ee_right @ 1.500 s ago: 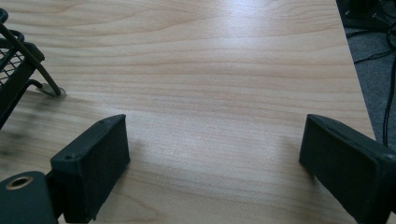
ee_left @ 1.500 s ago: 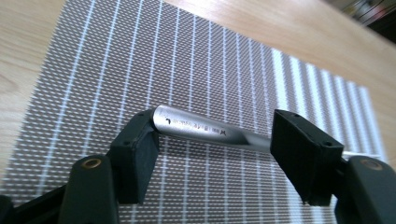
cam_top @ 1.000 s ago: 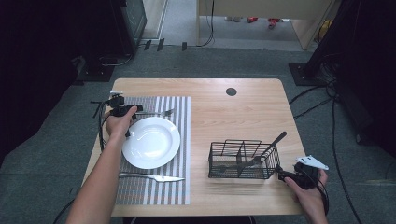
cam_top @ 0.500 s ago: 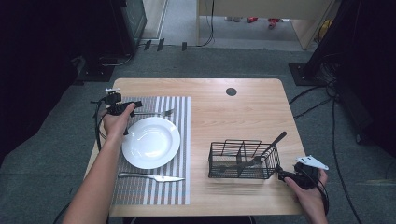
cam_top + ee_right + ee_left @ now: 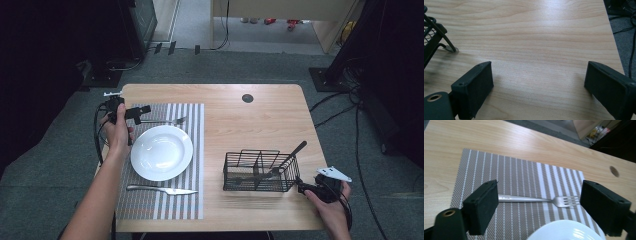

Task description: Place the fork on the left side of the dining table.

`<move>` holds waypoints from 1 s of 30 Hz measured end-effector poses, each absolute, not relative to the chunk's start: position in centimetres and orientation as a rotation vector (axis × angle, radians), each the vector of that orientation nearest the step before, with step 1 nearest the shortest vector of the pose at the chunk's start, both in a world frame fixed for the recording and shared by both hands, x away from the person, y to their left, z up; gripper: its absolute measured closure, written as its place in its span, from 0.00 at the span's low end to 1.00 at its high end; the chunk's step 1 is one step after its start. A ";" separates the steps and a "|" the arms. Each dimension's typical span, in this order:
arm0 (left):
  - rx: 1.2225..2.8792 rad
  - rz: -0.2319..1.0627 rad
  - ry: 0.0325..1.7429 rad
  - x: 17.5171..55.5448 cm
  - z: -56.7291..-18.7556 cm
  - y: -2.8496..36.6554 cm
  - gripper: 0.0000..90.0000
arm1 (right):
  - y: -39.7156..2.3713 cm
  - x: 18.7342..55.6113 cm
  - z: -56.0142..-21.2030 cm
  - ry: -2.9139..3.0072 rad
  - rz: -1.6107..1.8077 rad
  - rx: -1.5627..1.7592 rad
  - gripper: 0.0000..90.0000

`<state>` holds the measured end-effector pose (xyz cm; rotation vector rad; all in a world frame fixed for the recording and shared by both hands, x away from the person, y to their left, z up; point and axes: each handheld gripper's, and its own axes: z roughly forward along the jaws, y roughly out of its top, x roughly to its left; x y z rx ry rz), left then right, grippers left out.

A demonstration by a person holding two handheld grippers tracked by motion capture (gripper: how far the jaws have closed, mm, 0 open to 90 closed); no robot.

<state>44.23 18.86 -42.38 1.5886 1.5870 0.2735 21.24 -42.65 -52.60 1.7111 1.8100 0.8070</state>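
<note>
A silver fork [image 5: 167, 120] lies on the striped placemat [image 5: 195, 150], beyond a white plate [image 5: 161, 152]. My left gripper [image 5: 144, 111] hovers at the fork's handle end. Its jaws have just been opening and stand open. In the left gripper view the fork [image 5: 534, 200] rests flat on the mat below and between the pads of the left gripper [image 5: 539, 192], touching neither. A knife [image 5: 162, 189] lies on the mat in front of the plate. My right gripper [image 5: 303, 188] is open over bare wood by the table's front right, with nothing between the fingers of the right gripper [image 5: 539, 70].
A black wire basket [image 5: 257, 186] stands left of the right gripper, with a dark-handled utensil [image 5: 295, 151] leaning out of it; its corner [image 5: 434, 37] shows in the right gripper view. The plate's rim [image 5: 564, 227] is close under the left gripper. A round hole [image 5: 247, 98] is at the table's back.
My left hand has lifted and drawn slightly back to the left from the fork's handle. The fork stays flat on the mat. The right hand has not moved.
</note>
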 end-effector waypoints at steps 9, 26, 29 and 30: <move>1.659 0.303 1.433 41.6 -40.2 17.8 0.00 | -42.6 21.2 -52.6 1.809 0.807 1.711 0.09; 1.678 0.399 1.309 35.9 -37.9 17.6 0.00 | -42.7 21.2 -52.6 1.810 0.806 1.710 0.09; 1.684 0.418 1.292 34.9 -37.8 17.7 0.00 | -42.6 21.2 -52.6 1.809 0.807 1.710 0.09; 1.681 0.424 1.288 34.6 -37.8 17.7 0.00 | -42.7 21.2 -52.6 1.810 0.807 1.710 0.09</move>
